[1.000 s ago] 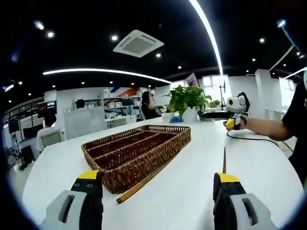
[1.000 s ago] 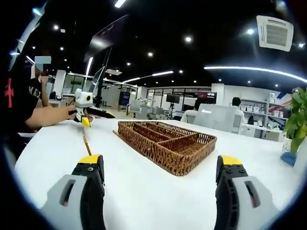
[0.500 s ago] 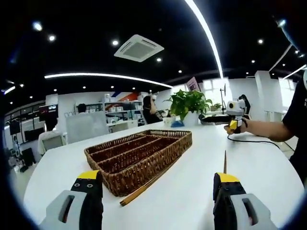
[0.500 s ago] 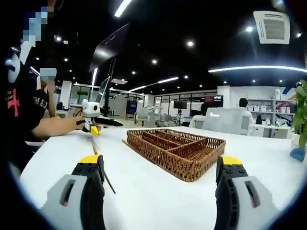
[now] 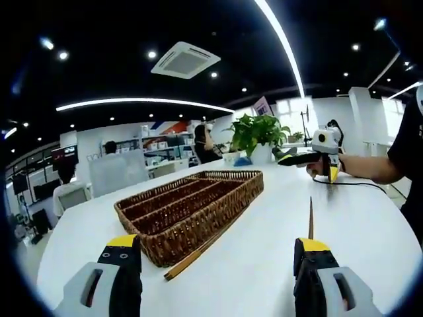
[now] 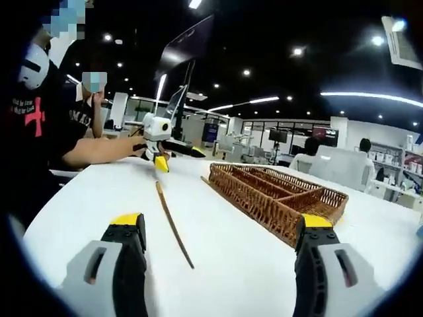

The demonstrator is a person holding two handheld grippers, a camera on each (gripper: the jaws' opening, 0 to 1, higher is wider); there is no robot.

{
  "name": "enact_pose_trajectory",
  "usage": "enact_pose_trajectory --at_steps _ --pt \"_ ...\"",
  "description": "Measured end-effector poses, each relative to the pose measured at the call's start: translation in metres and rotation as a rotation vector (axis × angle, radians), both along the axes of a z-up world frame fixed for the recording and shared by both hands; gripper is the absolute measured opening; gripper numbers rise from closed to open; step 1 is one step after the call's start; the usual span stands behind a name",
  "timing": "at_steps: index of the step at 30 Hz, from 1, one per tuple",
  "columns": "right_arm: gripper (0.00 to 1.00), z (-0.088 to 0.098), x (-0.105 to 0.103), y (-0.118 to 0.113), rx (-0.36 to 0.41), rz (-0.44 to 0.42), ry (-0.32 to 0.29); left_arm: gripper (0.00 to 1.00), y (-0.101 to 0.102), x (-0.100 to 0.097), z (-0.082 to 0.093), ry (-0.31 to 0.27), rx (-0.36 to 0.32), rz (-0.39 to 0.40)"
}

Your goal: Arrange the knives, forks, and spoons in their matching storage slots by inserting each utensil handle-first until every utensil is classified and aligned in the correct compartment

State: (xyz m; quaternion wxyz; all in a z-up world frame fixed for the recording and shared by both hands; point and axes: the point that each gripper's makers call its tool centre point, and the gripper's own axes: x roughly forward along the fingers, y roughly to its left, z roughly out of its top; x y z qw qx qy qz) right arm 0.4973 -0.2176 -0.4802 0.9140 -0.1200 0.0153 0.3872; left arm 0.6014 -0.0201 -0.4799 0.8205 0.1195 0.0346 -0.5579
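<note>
The right tongs (image 6: pixel 218 264) have swung left; both tongs, left (image 5: pixel 218 277) too, gape empty. Two sticks (image 6: pixel 173 224) (image 5: pixel 195 254) lie beside the basket (image 5: pixel 192 208) on the surface (image 5: pixel 264 264).

We see an open-plan office with a dark ceiling (image 5: pixel 218 26) set with round spotlights, long strip lights (image 5: pixel 281 43) and a square air-conditioning vent (image 5: pixel 185 61). A broad white bench (image 5: pixel 264 264) fills the foreground. Beyond it stand a potted green plant (image 5: pixel 256 132), white shelving (image 5: pixel 158 150) and bright windows (image 5: pixel 297 115). People sit at distant desks.
</note>
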Motion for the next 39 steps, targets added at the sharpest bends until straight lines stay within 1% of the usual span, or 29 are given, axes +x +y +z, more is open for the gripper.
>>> enact_pose_trajectory --at_steps 2,3,4,5,6,8,9,10,11,12,15,18,19,21,23,24,25,27,28,29,30,31,32,33,34,36,37,38,39 --pt "0.82 -0.002 0.0 0.005 -0.013 0.016 0.002 1.0 0.001 0.0 0.002 -0.001 0.0 0.0" --pt "0.84 -0.002 0.0 0.007 -0.013 0.022 0.006 1.0 0.002 0.0 0.003 0.0 0.0 0.002" --pt "0.88 0.0 0.0 0.016 0.02 0.045 0.028 1.0 0.004 0.0 0.005 -0.001 -0.008 0.004" --pt "0.89 0.002 -0.001 0.022 0.042 0.064 0.033 1.0 0.004 0.0 0.008 -0.001 -0.019 0.006" --pt "0.85 0.003 -0.002 0.027 0.043 0.085 0.029 1.0 0.005 0.001 0.009 -0.001 -0.026 0.006" --pt "0.78 -0.004 0.001 0.033 -0.014 0.084 0.022 1.0 0.004 0.0 0.01 -0.001 -0.032 0.004" --pt "0.77 -0.006 0.001 0.035 -0.02 0.09 0.032 1.0 0.004 0.0 0.01 -0.002 -0.03 0.004" --pt "0.77 -0.012 0.001 0.037 -0.024 0.1 0.062 1.0 0.004 0.0 0.009 -0.004 -0.027 0.004" --pt "0.78 -0.015 0.001 0.037 -0.025 0.102 0.075 1.0 0.003 0.0 0.009 -0.004 -0.027 0.004" --pt "0.75 -0.02 0.002 0.038 -0.031 0.098 0.109 1.0 0.003 0.0 0.009 -0.003 -0.026 0.003" --pt "0.63 -0.023 0.003 0.043 -0.032 0.113 0.124 1.0 0.002 0.0 0.011 0.002 -0.037 0.002" --pt "0.64 -0.021 0.005 0.056 -0.04 0.132 0.132 1.0 0.001 -0.002 0.012 -0.002 -0.04 -0.004" --pt "0.61 -0.022 0.004 0.061 -0.046 0.146 0.145 1.0 0.001 -0.002 0.012 -0.002 -0.04 -0.007" --pt "0.55 -0.025 0.004 0.065 -0.058 0.15 0.141 1.0 0.001 -0.002 0.012 -0.002 -0.038 -0.006" --pt "0.54 -0.03 0.005 0.066 -0.074 0.149 0.153 1.0 0.001 -0.002 0.012 -0.003 -0.037 -0.006" --pt "0.52 -0.033 0.004 0.067 -0.076 0.152 0.173 1.0 0.001 -0.002 0.012 -0.003 -0.037 -0.006" --pt "0.49 -0.037 0.0 0.07 -0.077 0.173 0.183 1.0 0.001 -0.002 0.012 -0.005 -0.037 -0.006" --pt "0.42 -0.042 0.001 0.07 -0.113 0.166 0.179 1.0 0.0 -0.002 0.013 -0.01 -0.037 -0.007" --pt "0.4 -0.045 0.002 0.07 -0.134 0.16 0.179 1.0 0.0 -0.003 0.013 -0.013 -0.036 -0.009" --pt "0.38 -0.046 0.002 0.071 -0.132 0.16 0.181 1.0 -0.001 -0.004 0.013 -0.017 -0.032 -0.012" --pt "0.33 -0.05 0.002 0.071 -0.152 0.157 0.194 1.0 -0.001 -0.004 0.013 -0.018 -0.03 -0.013" --pt "0.25 -0.058 -0.002 0.067 -0.186 0.155 0.226 1.0 -0.002 -0.004 0.013 -0.018 -0.03 -0.014" --pt "0.17 -0.053 -0.001 0.07 -0.17 0.155 0.197 1.0 -0.002 -0.004 0.013 -0.018 -0.029 -0.014" --pt "0.08 -0.052 0.0 0.069 -0.189 0.153 0.184 1.0 -0.001 -0.004 0.013 -0.019 -0.03 -0.014" --pt "0.06 -0.054 0.0 0.064 -0.19 0.141 0.195 1.0 -0.001 -0.004 0.013 -0.019 -0.03 -0.013" --pt "0.04 -0.053 -0.002 0.062 -0.194 0.14 0.192 1.0 -0.001 -0.004 0.014 -0.019 -0.034 -0.012" --pt "0.03 -0.053 -0.003 0.06 -0.195 0.139 0.201 1.0 -0.001 -0.004 0.014 -0.018 -0.037 -0.011" --pt "0.03 -0.054 -0.002 0.06 -0.184 0.135 0.224 1.0 -0.001 -0.004 0.014 -0.017 -0.038 -0.011" --pt "0.03 -0.055 -0.001 0.057 -0.166 0.105 0.258 1.0 0.0 -0.004 0.014 -0.017 -0.039 -0.011"
